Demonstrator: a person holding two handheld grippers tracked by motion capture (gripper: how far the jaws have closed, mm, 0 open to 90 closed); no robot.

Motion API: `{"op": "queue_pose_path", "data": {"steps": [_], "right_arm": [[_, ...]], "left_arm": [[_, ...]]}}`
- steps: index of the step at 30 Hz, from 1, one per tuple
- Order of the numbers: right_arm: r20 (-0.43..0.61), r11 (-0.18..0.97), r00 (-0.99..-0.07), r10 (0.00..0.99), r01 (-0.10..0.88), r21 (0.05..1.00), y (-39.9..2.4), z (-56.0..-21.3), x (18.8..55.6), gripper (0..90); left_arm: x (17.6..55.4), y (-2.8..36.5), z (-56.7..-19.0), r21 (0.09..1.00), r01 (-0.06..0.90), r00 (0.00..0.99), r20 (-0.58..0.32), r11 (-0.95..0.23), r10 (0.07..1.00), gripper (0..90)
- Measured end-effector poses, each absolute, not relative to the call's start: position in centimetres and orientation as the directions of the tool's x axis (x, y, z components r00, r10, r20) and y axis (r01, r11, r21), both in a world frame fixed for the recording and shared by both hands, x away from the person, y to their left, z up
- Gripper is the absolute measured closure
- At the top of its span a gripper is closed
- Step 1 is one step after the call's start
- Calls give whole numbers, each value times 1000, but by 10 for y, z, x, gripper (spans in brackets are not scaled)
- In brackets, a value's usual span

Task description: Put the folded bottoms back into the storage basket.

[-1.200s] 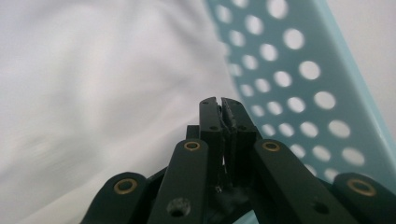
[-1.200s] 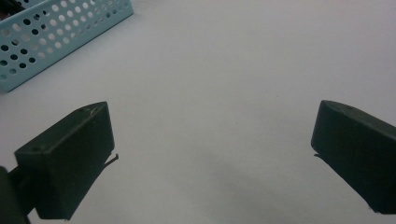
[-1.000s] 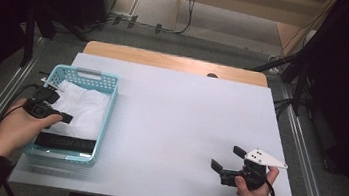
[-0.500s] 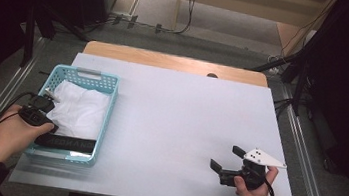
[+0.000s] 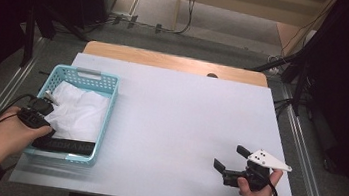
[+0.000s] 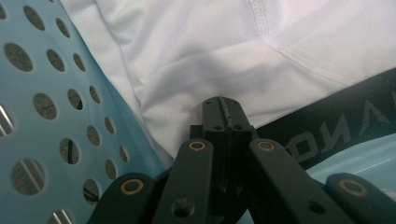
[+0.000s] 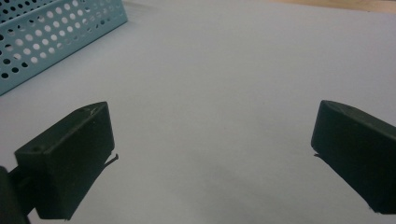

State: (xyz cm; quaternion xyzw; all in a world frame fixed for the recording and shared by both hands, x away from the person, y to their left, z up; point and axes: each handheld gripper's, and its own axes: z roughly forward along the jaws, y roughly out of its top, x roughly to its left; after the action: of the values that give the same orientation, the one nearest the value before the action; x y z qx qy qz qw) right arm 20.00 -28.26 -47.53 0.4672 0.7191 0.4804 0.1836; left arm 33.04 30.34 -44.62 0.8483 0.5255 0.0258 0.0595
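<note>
Your left gripper point(image 6: 223, 109) tips press together on white cloth point(image 6: 196, 51), any pinched fabric hidden, waistband lettering point(image 6: 336, 133) cut off.

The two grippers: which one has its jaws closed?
The left gripper, inside the blue basket against the white garment; the right gripper is spread wide over the table.

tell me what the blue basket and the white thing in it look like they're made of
Basket: looks like moulded plastic, pale blue with a slight sheen; its walls are punched with rows of round holes. White garment: soft knit fabric, matte, with folds and a stitched seam; its black band looks like woven elastic with grey lettering.
</note>
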Motion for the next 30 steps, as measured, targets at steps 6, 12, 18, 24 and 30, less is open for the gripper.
{"op": "queue_pose_path", "data": {"steps": [6, 12, 18, 24, 30], "right_arm": [[173, 98, -483, 858, 485, 869, -288, -474, 198, 0], [165, 83, -462, 871, 470, 879, -298, -471, 196, 0], [141, 81, -436, 889, 451, 889, -310, -470, 194, 0], [126, 77, -419, 899, 435, 897, -320, -468, 193, 0], [127, 76, -414, 902, 440, 895, -325, -468, 193, 0]], "left_arm": [[324, 306, -437, 221, 868, 465, -49, -445, 884, 811], [314, 311, -427, 366, 827, 486, -87, -426, 870, 654], [302, 310, -417, 537, 752, 527, -141, -382, 838, 491], [291, 297, -411, 660, 670, 554, -141, -339, 820, 248], [283, 275, -406, 734, 593, 592, -119, -331, 797, 51]]}}
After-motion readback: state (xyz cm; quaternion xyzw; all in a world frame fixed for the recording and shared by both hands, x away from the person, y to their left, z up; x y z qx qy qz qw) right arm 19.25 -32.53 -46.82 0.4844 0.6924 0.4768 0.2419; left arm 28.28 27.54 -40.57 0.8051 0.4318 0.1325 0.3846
